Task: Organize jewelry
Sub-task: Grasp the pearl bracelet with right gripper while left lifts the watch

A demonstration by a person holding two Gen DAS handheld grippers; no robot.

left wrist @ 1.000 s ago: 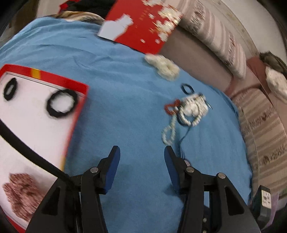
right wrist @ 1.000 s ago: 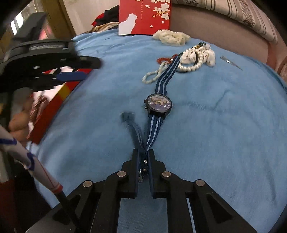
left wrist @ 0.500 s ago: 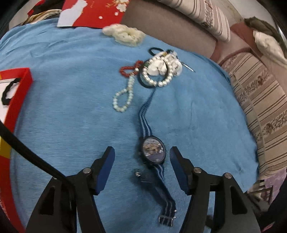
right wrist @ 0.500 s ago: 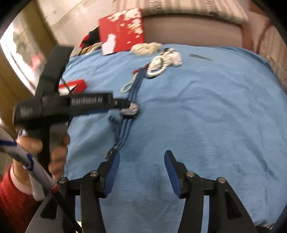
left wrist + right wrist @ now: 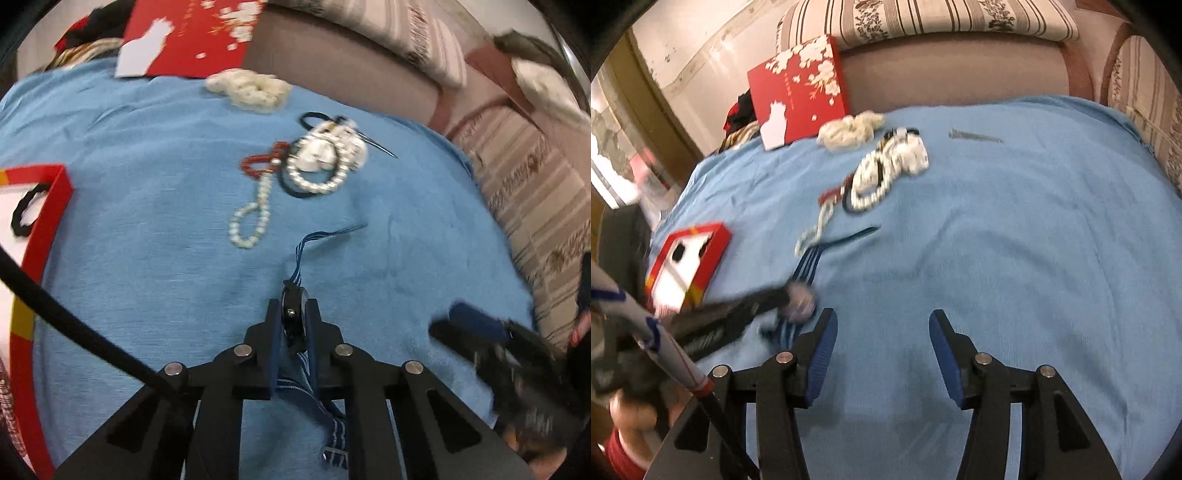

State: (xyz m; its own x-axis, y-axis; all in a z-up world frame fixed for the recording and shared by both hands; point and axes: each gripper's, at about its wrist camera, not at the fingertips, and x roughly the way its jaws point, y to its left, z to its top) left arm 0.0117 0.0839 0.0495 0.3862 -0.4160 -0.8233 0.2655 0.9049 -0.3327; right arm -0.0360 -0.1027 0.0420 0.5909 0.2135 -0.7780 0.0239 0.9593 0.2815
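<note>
My left gripper (image 5: 293, 314) is shut on the case of a watch (image 5: 294, 311) with a blue striped strap, which trails forward over the blue cloth (image 5: 147, 258). In the right wrist view the same watch (image 5: 801, 299) shows blurred at the left gripper's tip. My right gripper (image 5: 882, 332) is open and empty, just right of the watch. A heap of pearl bracelets (image 5: 321, 162) with a red bead string (image 5: 260, 164) and a loose pearl strand (image 5: 251, 221) lies further back. A red-rimmed tray (image 5: 44, 229) holding a black ring (image 5: 24, 214) sits at the left.
A red floral box lid (image 5: 798, 92) leans against the sofa back behind the cloth. A cream scrunchie (image 5: 849, 129) lies before it. A thin metal pin (image 5: 975, 137) lies at the back right. Striped cushions (image 5: 535, 192) border the right side.
My right gripper has let go of the strap, opened and drawn back. My left gripper has come down over the watch and shut on its case, lifting it; the strap has pulled clear of the pearls.
</note>
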